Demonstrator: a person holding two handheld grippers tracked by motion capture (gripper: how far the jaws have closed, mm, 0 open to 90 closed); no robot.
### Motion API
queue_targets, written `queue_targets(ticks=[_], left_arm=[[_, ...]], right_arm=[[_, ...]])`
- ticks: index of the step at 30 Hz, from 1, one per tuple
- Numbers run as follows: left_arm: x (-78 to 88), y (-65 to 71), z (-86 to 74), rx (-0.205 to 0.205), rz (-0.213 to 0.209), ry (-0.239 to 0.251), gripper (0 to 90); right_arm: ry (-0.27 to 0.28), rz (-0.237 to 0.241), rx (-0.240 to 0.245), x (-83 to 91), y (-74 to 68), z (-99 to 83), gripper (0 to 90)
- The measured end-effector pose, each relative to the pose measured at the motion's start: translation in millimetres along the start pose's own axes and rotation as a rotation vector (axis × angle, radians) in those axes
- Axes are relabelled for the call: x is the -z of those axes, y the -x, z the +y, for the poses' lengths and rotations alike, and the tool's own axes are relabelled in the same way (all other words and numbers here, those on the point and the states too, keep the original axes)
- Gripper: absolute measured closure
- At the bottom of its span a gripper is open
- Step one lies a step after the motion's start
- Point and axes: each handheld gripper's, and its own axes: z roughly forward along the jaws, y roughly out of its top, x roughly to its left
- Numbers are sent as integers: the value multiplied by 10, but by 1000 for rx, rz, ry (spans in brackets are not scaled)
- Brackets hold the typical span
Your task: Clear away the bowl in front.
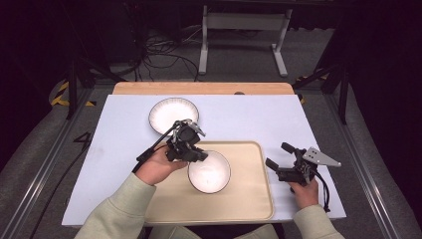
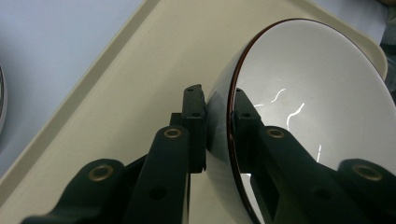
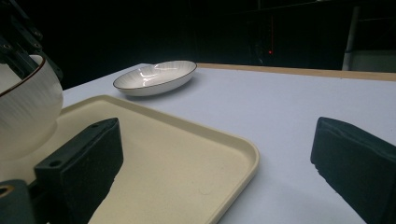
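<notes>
A white bowl (image 1: pixel 209 172) with a dark rim sits low over the cream tray (image 1: pixel 249 199). My left gripper (image 1: pixel 195 155) is shut on the bowl's left rim; in the left gripper view the wall of the bowl (image 2: pixel 317 93) is pinched between the two black jaws of the left gripper (image 2: pixel 219 107), one outside, one inside. The bowl (image 3: pixel 25 116) also shows at the left edge of the right gripper view, above the tray (image 3: pixel 187 154). My right gripper (image 1: pixel 278 155) hovers open over the table to the right of the tray, nothing between its jaws.
A white ribbed plate (image 1: pixel 174 114) with a dark rim lies on the white table (image 1: pixel 259 119) beyond the tray; the plate (image 3: pixel 156 77) appears far off in the right gripper view. A wooden strip (image 1: pixel 199 88) runs along the table's far edge.
</notes>
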Motion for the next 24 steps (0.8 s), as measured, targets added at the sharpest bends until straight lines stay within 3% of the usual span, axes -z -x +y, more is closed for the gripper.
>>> queue_targets(ticks=[5,11,24], left_arm=[[-66,-17,-18,22,0,-12,808],[-128,-28,-18,-1,22,-47,808],[-278,-91,-39,20,22,-73,808]], right_arm=[[1,1,0,0,1,0,26],[0,3,-1,1,0,0,26],[0,2,0,2,2,1,26]])
